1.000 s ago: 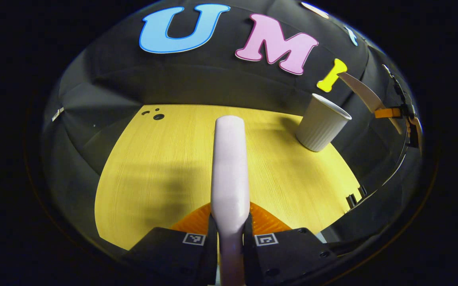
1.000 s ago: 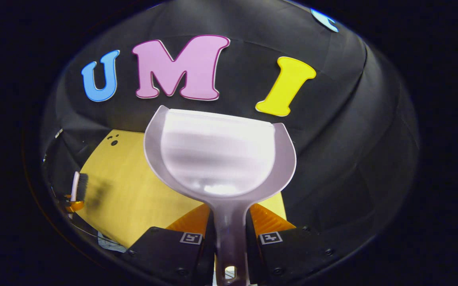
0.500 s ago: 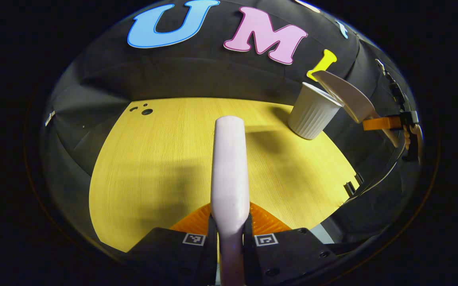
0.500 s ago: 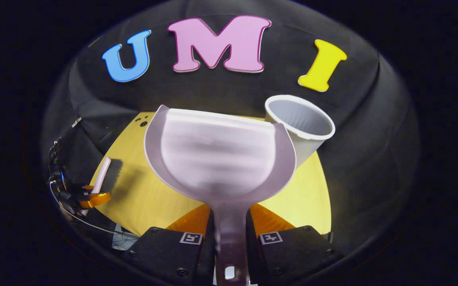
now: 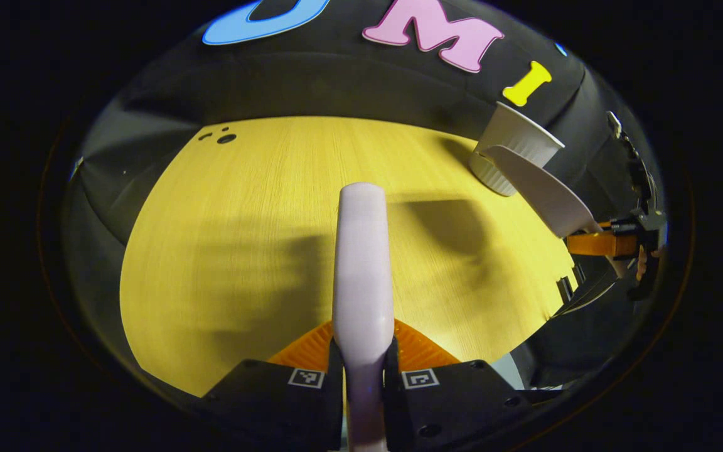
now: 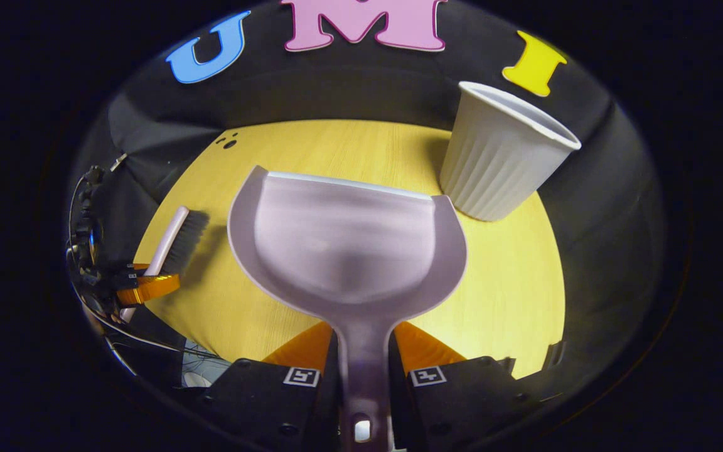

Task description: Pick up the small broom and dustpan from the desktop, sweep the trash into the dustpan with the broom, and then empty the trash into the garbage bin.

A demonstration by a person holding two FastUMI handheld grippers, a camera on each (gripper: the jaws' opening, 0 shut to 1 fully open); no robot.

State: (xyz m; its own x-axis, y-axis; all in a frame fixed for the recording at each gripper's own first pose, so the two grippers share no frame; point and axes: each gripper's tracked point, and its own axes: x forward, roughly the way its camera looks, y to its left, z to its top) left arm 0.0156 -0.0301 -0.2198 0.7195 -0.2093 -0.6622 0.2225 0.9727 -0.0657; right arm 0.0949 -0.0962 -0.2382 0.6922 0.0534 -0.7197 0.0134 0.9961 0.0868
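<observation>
In the left gripper view my left gripper (image 5: 363, 358) is shut on the pale broom (image 5: 361, 263), whose back runs straight ahead over the yellow desktop (image 5: 242, 238). In the right gripper view my right gripper (image 6: 363, 361) is shut on the handle of the pale dustpan (image 6: 346, 242). The pan is held above the desk and looks empty inside. The white ribbed garbage bin (image 6: 499, 157) stands upright at the back right, just beyond the pan's right corner. In the left gripper view the dustpan (image 5: 540, 188) hangs in front of the bin (image 5: 515, 147). The broom (image 6: 173, 242) and left gripper (image 6: 142, 285) appear at the left of the right gripper view.
The desk's far edge meets the black booth wall. A few small dark holes (image 5: 223, 137) mark the desktop's back left corner. The desk's right edge (image 5: 562, 289) lies under the right gripper. Cables (image 6: 85, 251) hang at the left of the right gripper view.
The dustpan has come down and away from over the bin, tilting level toward the desk. The left gripper's view has dipped toward the desktop, with the broom still held.
</observation>
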